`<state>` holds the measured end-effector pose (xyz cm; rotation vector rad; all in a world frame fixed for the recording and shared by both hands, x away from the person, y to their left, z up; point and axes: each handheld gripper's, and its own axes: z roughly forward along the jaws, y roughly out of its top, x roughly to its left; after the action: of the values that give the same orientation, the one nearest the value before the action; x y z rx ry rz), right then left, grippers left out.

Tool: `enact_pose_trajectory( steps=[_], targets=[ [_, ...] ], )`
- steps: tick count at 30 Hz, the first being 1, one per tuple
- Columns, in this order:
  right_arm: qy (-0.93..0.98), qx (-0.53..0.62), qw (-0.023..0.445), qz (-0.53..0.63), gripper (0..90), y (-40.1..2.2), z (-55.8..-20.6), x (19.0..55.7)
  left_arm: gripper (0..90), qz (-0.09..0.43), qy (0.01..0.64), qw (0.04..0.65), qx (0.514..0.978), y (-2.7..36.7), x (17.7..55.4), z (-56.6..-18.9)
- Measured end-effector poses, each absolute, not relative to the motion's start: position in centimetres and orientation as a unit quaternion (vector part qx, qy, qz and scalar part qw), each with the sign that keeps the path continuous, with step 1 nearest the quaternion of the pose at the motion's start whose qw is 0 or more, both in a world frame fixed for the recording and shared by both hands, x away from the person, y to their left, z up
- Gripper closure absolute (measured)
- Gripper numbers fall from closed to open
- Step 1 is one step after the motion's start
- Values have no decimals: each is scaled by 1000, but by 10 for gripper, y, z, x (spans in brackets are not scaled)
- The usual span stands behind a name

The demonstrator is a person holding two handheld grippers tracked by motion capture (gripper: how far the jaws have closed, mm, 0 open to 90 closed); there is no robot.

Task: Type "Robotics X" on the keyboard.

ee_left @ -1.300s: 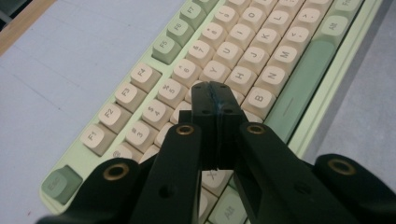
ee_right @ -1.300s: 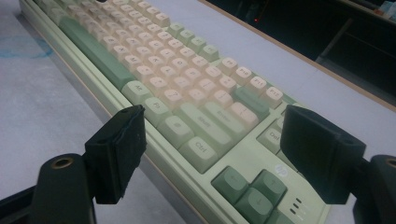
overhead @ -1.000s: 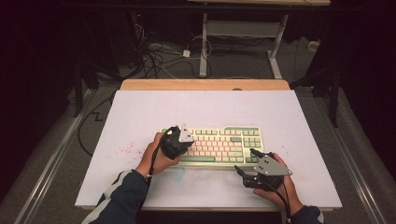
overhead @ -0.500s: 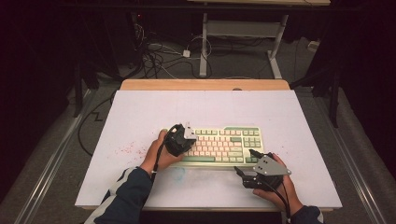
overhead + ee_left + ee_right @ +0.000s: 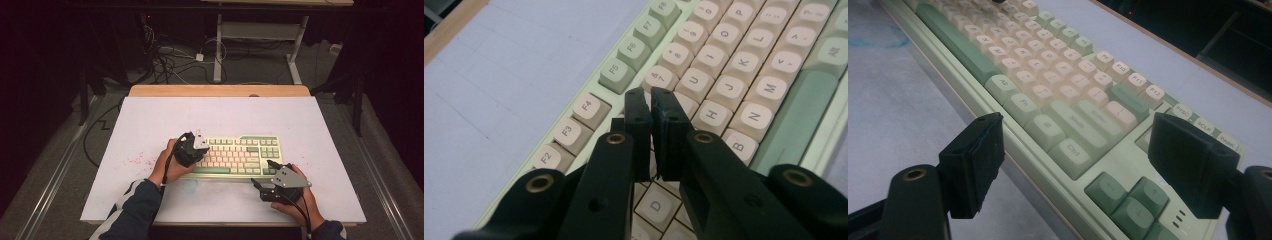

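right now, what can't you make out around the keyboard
- Key under the left hand-held gripper: left gripper view, its nearly shut black jaws cover it.
- Cream and green keyboard, left end: high view, hand and gripper hide it.
- Arrow-key legends: right gripper view, blurred.
- Red specks on the white tabletop: too small.

Near-shut gripper (image 5: 651, 95) over keyboard (image 5: 724, 85)

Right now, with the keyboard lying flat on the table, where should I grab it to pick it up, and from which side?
Probably by the keyboard's short right end, coming in level from the right. It is a long, low slab lying flat; the right gripper, its jaws wide open, already straddles that near right corner. A second hold on the left end would likely keep it level.
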<state>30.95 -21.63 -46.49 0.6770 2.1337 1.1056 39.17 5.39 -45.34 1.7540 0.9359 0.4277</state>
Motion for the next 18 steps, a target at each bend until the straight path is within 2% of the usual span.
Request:
enact_pose_trajectory(
  steps=[4, 7, 11, 13, 18],
  targets=[
    [811, 257, 316, 420, 232, -216, -465, 309, 783, 184, 390, 538, 724, 57, 390, -450],
    [810, 258, 316, 421, 232, -217, -465, 309, 706, 189, 390, 545, 718, 59, 388, -449],
    [811, 257, 317, 420, 232, -217, -464, 309, 565, 195, 385, 556, 710, 63, 384, -447],
    [810, 257, 317, 421, 232, -217, -464, 309, 442, 201, 383, 563, 704, 65, 381, -447],
    [809, 259, 317, 422, 233, -218, -463, 310, 264, 215, 373, 579, 693, 73, 372, -449]
  ],
)
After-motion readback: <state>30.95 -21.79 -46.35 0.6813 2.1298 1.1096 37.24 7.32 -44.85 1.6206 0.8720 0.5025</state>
